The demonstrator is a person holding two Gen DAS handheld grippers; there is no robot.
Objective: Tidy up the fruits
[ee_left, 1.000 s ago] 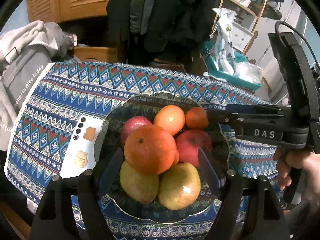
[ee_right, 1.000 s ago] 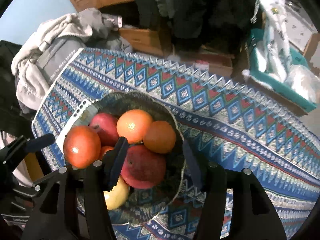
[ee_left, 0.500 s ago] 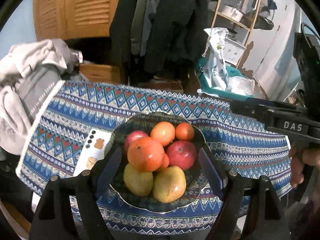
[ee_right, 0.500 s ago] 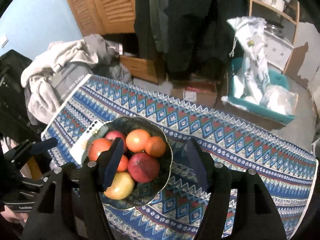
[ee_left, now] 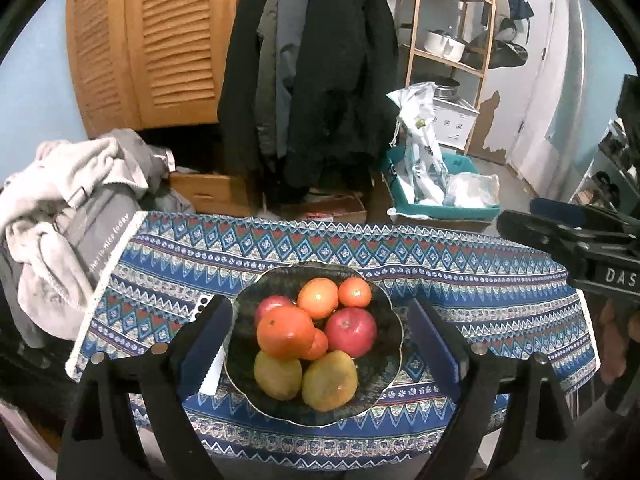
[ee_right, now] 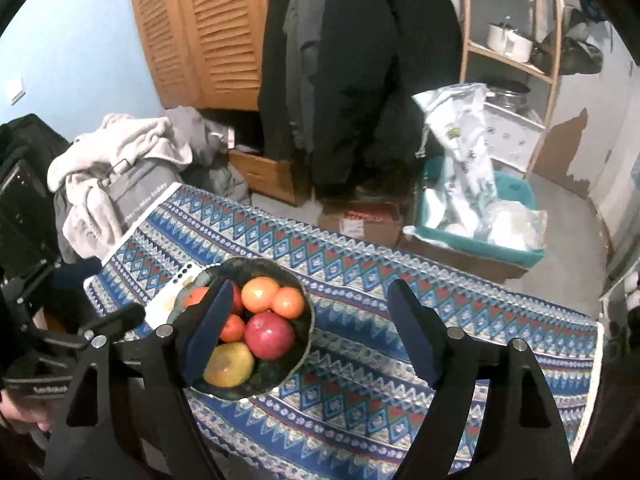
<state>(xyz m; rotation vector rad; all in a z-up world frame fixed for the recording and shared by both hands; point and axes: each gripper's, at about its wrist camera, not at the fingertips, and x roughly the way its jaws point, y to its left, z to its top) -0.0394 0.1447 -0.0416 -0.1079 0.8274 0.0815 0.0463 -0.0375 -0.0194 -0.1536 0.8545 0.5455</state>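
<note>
A dark bowl [ee_left: 394, 344] on the patterned tablecloth [ee_left: 480, 280] holds several fruits. They include a large orange [ee_left: 285, 332], a red apple [ee_left: 351, 332] and two yellow-green pears [ee_left: 329, 380]. My left gripper [ee_left: 320, 344] hangs well above the bowl, its jaws opening with nothing between the pads. My right gripper [ee_right: 312, 334] is also high, above and right of the bowl [ee_right: 306, 344]. Its jaws are opening and empty too. Its left finger [ee_right: 208, 332] hides part of the fruit.
A white phone [ee_right: 176, 288] lies against the bowl's left side. A heap of clothes [ee_left: 60, 200] sits at the table's left end. Behind the table are cardboard boxes [ee_left: 328, 208], a teal crate of bags [ee_left: 440, 204], hanging coats and a wooden shelf.
Both grippers have risen and drawn back from the bowl, so the fruit looks much smaller. Both pairs of jaws have widened; the right ones earlier stood close around the red apple.
</note>
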